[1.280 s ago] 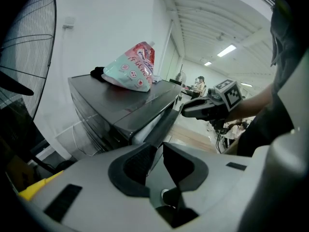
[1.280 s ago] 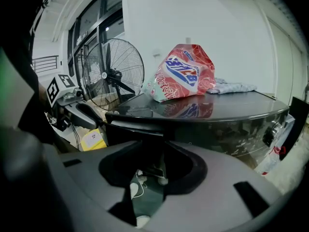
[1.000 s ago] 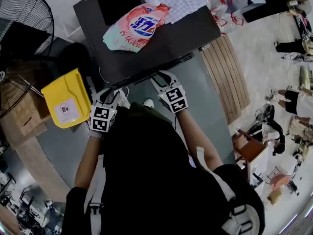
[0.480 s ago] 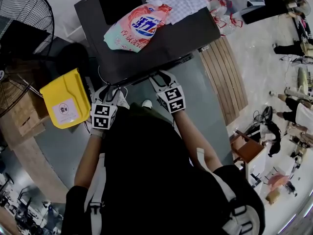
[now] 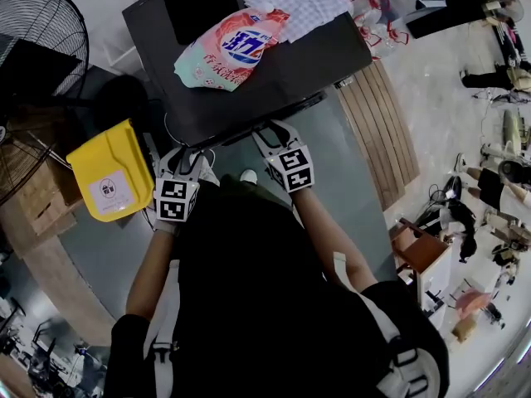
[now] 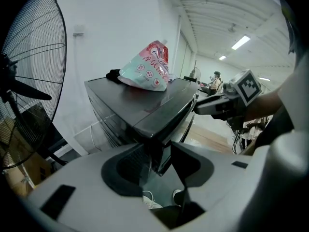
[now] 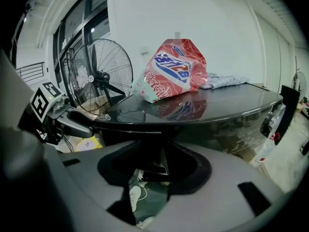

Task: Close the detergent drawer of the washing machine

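Yellow bin (image 5: 112,181) beside left claw (image 5: 188,151)

Lg wkshp hall, floor fan (image 5: 33,56), strip lights (image 6: 240,42)

Dark, glossy-topped washing machine (image 5: 319,56)

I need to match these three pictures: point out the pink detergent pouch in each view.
Head view: detergent pouch, top centre, lying on the washing machine.
Left gripper view: pouch upper centre, on the machine's top.
Right gripper view: pouch upper centre, on the machine's top.
Shared landmark: the standing fan, left of the pouch in all three.
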